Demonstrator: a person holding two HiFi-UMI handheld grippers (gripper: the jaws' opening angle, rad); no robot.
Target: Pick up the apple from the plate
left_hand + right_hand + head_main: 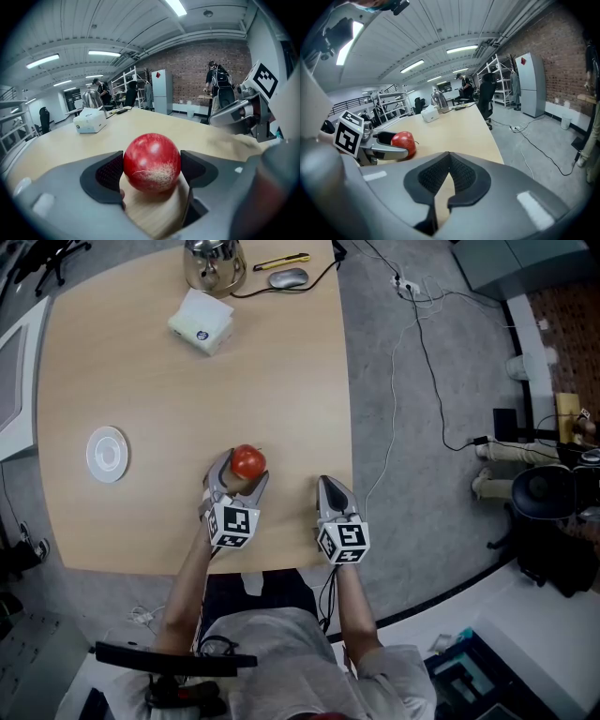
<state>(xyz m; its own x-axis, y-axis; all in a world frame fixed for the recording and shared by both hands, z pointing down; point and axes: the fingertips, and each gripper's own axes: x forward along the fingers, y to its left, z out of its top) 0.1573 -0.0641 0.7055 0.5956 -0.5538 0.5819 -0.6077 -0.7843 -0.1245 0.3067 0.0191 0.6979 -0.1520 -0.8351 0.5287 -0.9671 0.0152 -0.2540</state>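
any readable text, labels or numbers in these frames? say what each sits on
No text can be read in any view.
white box: small blue round mark, too small to read.
marker cubes on the left gripper and right gripper: black-and-white square patterns only, no letters or digits.
fridge: red diamond sticker, nothing legible on it.

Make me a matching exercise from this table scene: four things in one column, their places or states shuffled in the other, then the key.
1. red apple
2. round white plate
3. right gripper
4. white tissue box

A. shut, holding nothing
B. beside the shiny metal kettle
C. gripped by the left gripper
D. bare, on the left part of the wooden table

Pairs: 1-C, 2-D, 3-A, 4-B
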